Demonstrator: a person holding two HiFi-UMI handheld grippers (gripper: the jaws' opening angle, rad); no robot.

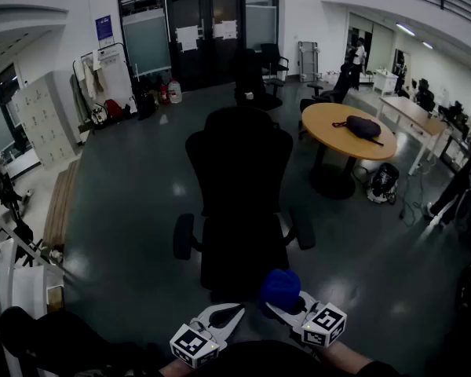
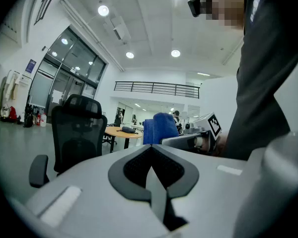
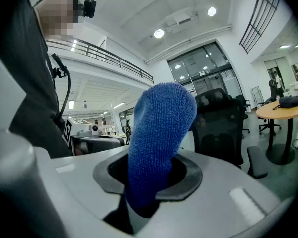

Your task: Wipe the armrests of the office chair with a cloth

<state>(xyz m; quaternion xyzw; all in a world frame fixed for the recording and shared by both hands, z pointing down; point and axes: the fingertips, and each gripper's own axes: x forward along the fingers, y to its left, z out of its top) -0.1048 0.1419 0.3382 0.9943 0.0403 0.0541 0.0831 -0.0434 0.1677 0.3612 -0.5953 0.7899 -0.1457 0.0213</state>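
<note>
The office chair (image 1: 239, 203) stands alone on open grey floor (image 1: 118, 210), so I have free lanes down either side to the armrest on my left (image 1: 184, 236) and the one on my right (image 1: 302, 230). Its seat (image 1: 239, 261) lies just ahead of my right gripper (image 1: 284, 305) and the blue cloth (image 1: 281, 287) it clamps. The round table (image 1: 349, 129) stands off to the right, apart from the chair.
</note>
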